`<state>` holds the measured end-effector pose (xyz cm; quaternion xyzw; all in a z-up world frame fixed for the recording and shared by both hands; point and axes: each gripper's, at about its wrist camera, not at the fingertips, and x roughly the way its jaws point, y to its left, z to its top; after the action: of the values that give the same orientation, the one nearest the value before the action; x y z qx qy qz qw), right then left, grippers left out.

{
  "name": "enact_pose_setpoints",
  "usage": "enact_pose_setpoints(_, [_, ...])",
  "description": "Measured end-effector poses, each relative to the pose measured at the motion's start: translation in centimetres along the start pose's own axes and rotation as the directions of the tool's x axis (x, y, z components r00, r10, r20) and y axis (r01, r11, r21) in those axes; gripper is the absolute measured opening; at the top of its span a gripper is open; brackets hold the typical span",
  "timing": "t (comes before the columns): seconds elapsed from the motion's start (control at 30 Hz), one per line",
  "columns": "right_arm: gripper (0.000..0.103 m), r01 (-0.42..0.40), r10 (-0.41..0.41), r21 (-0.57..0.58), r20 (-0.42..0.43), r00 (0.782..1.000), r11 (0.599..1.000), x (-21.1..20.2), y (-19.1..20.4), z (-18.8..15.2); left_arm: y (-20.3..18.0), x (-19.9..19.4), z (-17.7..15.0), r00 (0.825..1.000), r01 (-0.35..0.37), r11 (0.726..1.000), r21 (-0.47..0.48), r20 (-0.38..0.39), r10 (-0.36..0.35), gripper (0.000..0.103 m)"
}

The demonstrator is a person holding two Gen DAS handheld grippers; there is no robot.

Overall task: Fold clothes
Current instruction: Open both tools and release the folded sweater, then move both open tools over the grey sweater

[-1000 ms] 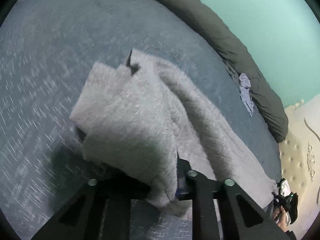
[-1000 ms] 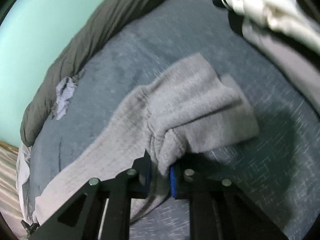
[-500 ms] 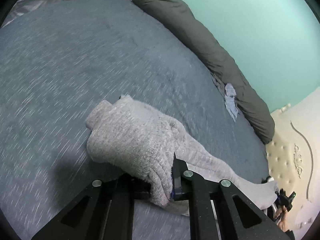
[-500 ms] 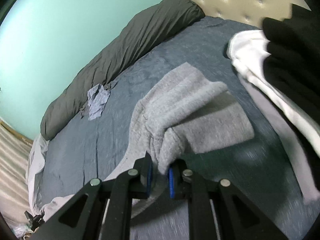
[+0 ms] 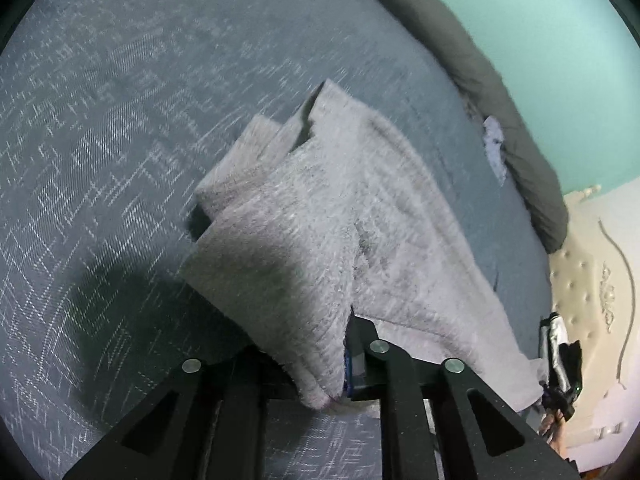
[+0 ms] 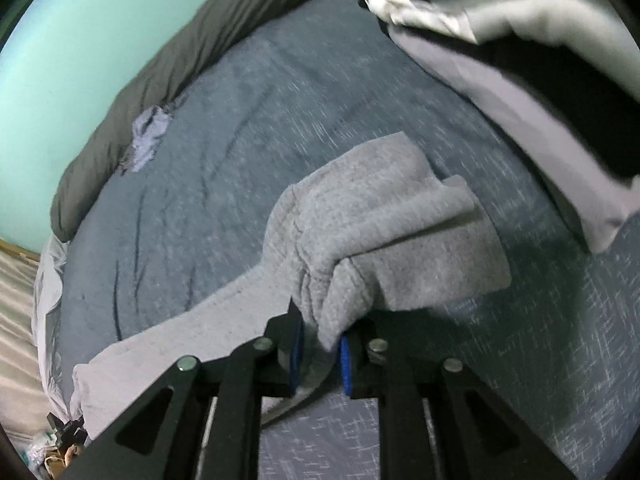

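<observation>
Grey fuzzy knit garment (image 5: pixel 344 216) lies across the blue-grey woven bedspread (image 5: pixel 120 120), filling the centre of both frames, partly folded over itself. Left gripper (image 5: pixel 320 372) has the cloth's edge between its black fingers, jaws opening. Right gripper (image 6: pixel 320 350) holds a bunched fold between blue pads (image 6: pixel 297 350), jaws likewise opening.

Both wrist views near, downward (sharing bed (image 5: pixel 120 120)).
</observation>
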<state>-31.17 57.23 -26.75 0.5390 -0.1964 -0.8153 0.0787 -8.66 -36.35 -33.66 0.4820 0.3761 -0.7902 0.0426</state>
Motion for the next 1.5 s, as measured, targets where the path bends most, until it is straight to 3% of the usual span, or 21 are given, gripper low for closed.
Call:
enact_pose_setpoints(0.03, [0.021, 0.021, -0.021, -0.016, -0.01, 1.0, 1.0, 0.1, 0.0, -0.1, 0.0, -0.1, 0.0, 1.0, -0.009, 1.0, -0.01, -0.006, 0.009, 0.025])
enact_pose_setpoints(0.07, [0.027, 0.041, -0.042, -0.032, -0.018, 0.999, 0.999, 0.2, 0.1, -0.2, 0.0, -0.4, 0.1, 1.0, -0.023, 1.0, -0.018, -0.008, 0.022, 0.039])
enact_pose_setpoints(0.13, [0.031, 0.057, -0.058, -0.056, -0.02, 0.998, 0.997, -0.2, -0.1, -0.5, 0.0, -1.2, -0.1, 0.999, -0.051, 0.999, -0.009, -0.009, 0.051, 0.048])
enact_pose_setpoints(0.3, [0.049, 0.07, -0.072, -0.093, -0.018, 0.997, 0.993, -1.9, -1.0, -1.0, -0.9, -4.0, -0.1, 0.993, -0.114, 0.992, 0.051, 0.025, 0.113, 0.051])
enact_pose_setpoints(0.4, [0.051, 0.091, -0.092, -0.093, 0.002, 0.996, 0.991, -3.5, -2.2, -1.1, -2.4, -5.2, 0.1, 0.991, -0.124, 0.988, 0.098, 0.055, 0.119, 0.051])
enact_pose_setpoints(0.57, [0.051, 0.113, -0.109, -0.099, 0.039, 0.993, 0.989, -6.7, -3.4, -1.0, -6.4, -5.1, 0.2, 0.995, -0.075, 0.983, 0.165, 0.077, 0.063, 0.052])
enact_pose_setpoints(0.77, [0.051, 0.069, -0.063, -0.158, 0.046, 0.997, 0.985, -7.0, -0.5, -0.7, -12.0, -2.4, -1.2, 0.997, -0.047, 0.968, 0.247, 0.073, 0.03, 0.057])
enact_pose_setpoints(0.9, [0.051, 0.013, -0.012, -0.268, 0.002, 1.0, 0.963, -4.7, 5.0, -1.1, -14.1, -0.6, -2.3, 0.997, -0.046, 0.96, 0.277, 0.074, 0.027, 0.057])
enact_pose_setpoints(1.07, [0.051, -0.109, 0.069, -0.417, -0.109, 0.992, 0.903, 0.3, 14.0, -3.4, -15.4, 2.8, -2.8, 0.999, -0.029, 0.961, 0.274, 0.033, 0.02, 0.057])
enact_pose_setpoints(1.3, [0.052, -0.227, 0.077, -0.644, -0.253, 0.965, 0.731, 7.7, 26.9, -9.3, -15.9, 5.0, -3.2, 0.999, -0.022, 0.972, 0.234, 0.043, 0.012, 0.057])
enact_pose_setpoints(1.5, [0.052, -0.275, 0.057, -0.734, -0.308, 0.95, 0.621, 11.7, 33.4, -12.3, -16.3, 5.7, -4.1, 0.995, -0.047, 0.965, 0.258, 0.093, 0.023, 0.057])
